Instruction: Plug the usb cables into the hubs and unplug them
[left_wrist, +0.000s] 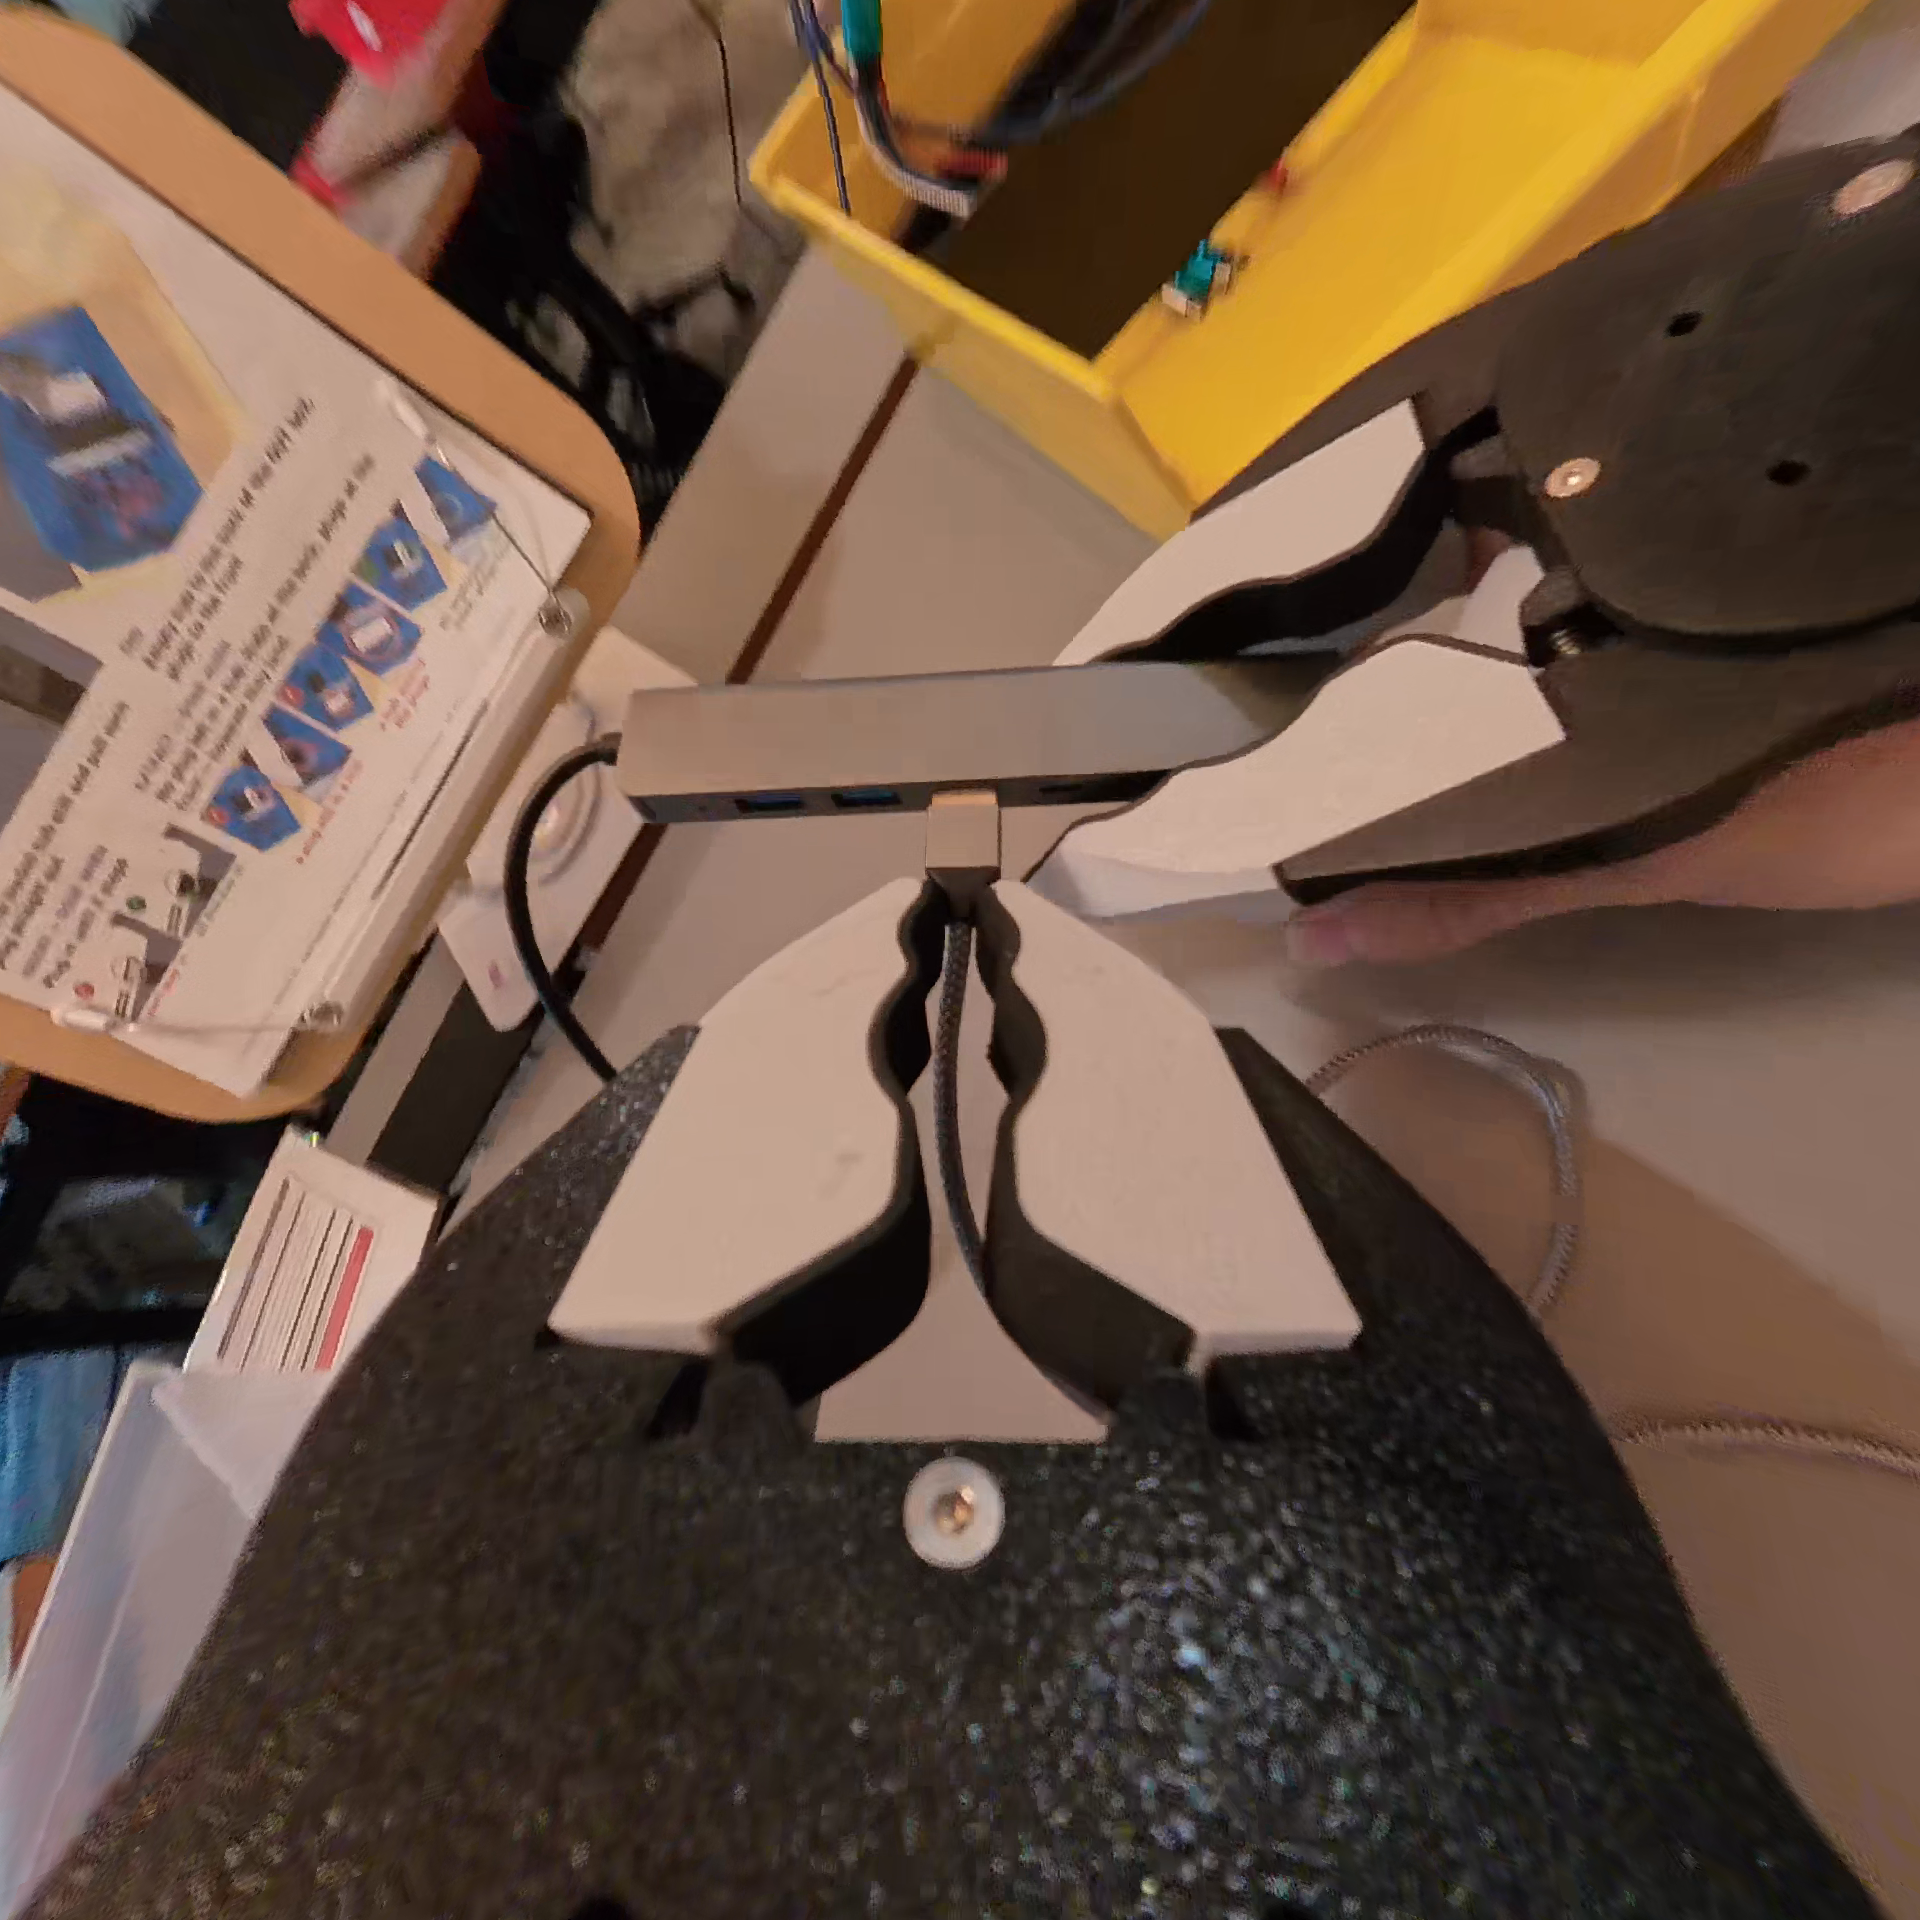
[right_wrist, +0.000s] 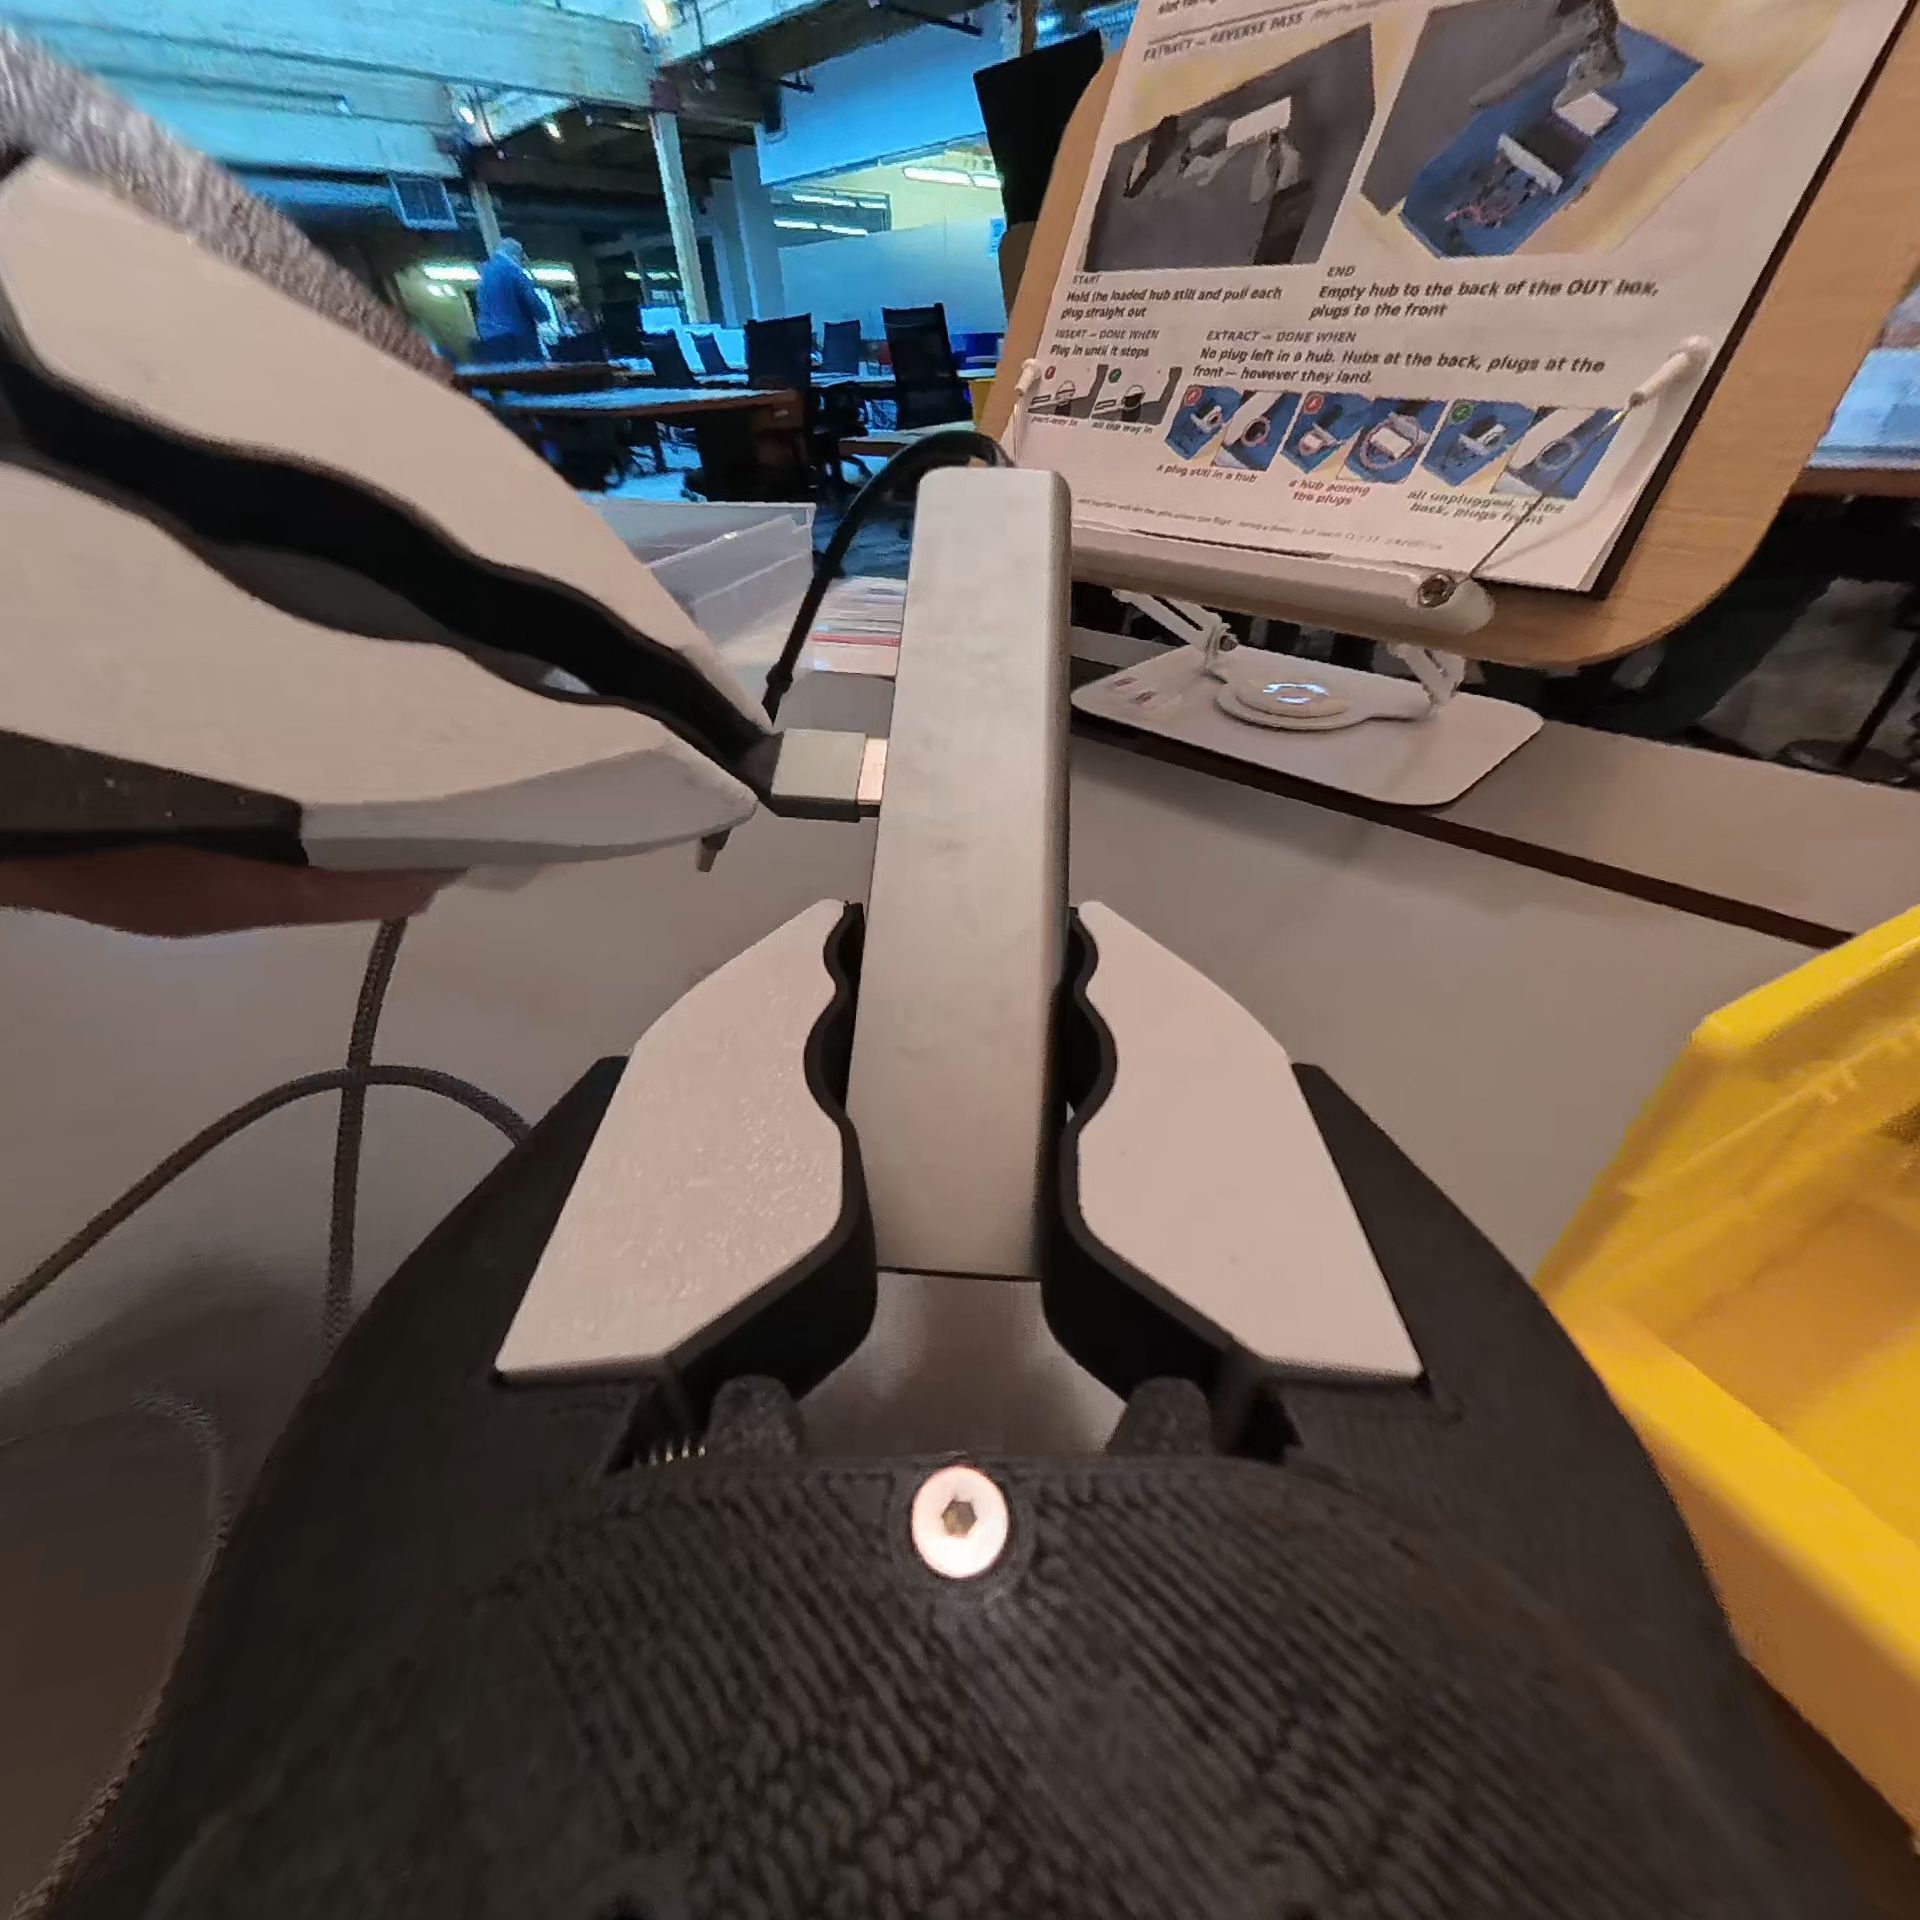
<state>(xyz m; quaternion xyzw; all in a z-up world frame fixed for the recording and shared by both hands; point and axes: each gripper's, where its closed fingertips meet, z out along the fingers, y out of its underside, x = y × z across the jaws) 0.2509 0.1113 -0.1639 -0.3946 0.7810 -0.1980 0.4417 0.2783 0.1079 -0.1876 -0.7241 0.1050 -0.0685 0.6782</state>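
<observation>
Holding the grey hub (right_wrist: 971, 883) above the table (right_wrist: 1351, 935), we plugged.
Our right gripper (right_wrist: 966, 1029) was closed on it; our left gripper (left_wrist: 961, 914) pinched the USB plug (left_wrist: 964, 836), seated in its side.

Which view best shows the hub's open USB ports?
The left wrist view: the hub turns its port edge to the camera, two blue ports beside the plug. The right wrist view shows only its flat top.

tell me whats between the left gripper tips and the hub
Only the grey usb plug, pinched by the left gripper and seated in the hub; left wrist view.
</observation>
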